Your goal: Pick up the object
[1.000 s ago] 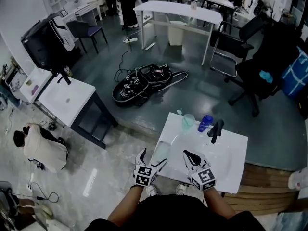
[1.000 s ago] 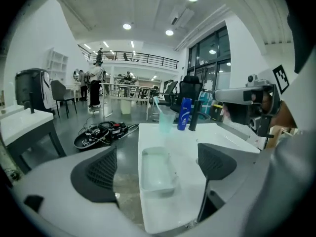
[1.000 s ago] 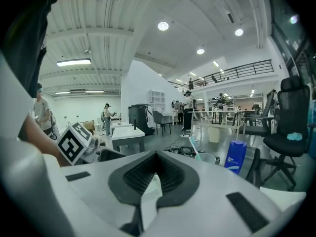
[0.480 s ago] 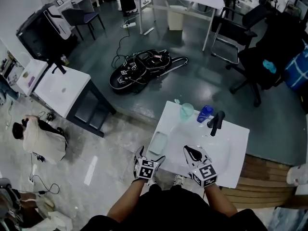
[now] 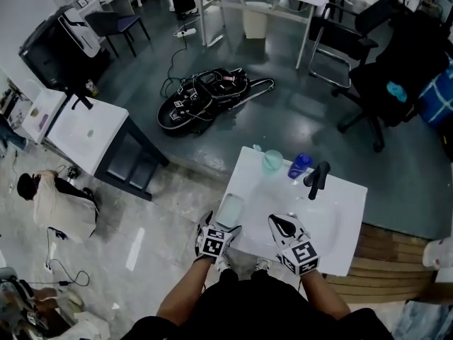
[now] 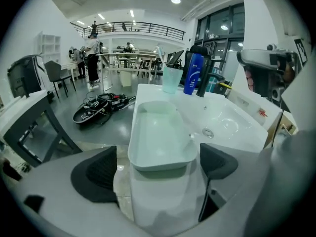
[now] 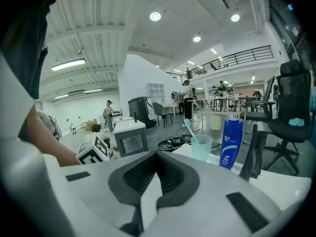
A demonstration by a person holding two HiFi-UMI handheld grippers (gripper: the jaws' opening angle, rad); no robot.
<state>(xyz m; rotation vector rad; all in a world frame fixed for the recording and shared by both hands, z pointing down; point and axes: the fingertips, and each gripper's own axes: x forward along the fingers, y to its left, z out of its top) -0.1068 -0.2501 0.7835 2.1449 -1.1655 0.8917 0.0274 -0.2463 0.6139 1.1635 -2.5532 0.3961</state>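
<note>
A pale green rectangular tray [image 5: 230, 210] lies on the left rim of a white sink [image 5: 347, 225]. In the left gripper view the tray [image 6: 160, 132] reaches in between the two black pads [image 6: 96, 174], which stand wide apart and do not touch it. My left gripper [image 5: 219, 227] is open just in front of the tray's near end. My right gripper [image 5: 277, 223] hovers over the sink's front edge, and its jaws [image 7: 158, 181] are shut with nothing between them.
At the sink's back stand a cup with a toothbrush [image 5: 272, 161], a blue bottle [image 5: 300, 166] and a black faucet [image 5: 317, 179]. A second sink [image 5: 88, 129] and a crouched person [image 5: 53, 204] are at the left. Black gear [image 5: 209, 94] lies on the floor beyond.
My left gripper has let its jaws out wider and drawn back a little from the tray, which stays on the sink's rim. The right gripper has kept its place.
</note>
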